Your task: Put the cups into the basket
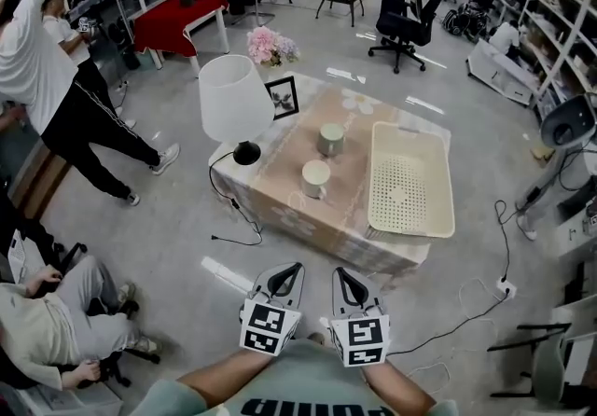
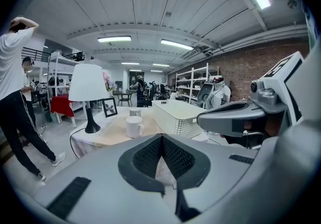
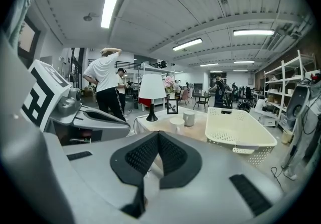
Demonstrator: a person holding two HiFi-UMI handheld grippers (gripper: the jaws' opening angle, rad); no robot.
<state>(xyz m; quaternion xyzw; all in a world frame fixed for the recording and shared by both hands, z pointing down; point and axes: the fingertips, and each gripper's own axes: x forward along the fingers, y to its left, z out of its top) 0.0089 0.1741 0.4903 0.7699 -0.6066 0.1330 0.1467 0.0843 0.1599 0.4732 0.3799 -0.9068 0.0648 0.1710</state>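
Head view: near cup [image 1: 316,178] and far cup [image 1: 330,138] on the table [image 1: 350,200], left of the basket [image 1: 401,186].
Left gripper view: left gripper [image 2: 161,140] clenched, empty. Spread it before the near cup!
Right gripper view: right gripper [image 3: 158,135] clenched too, empty; mind the basket's rim.

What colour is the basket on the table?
Cream. The basket shows best in the head view.
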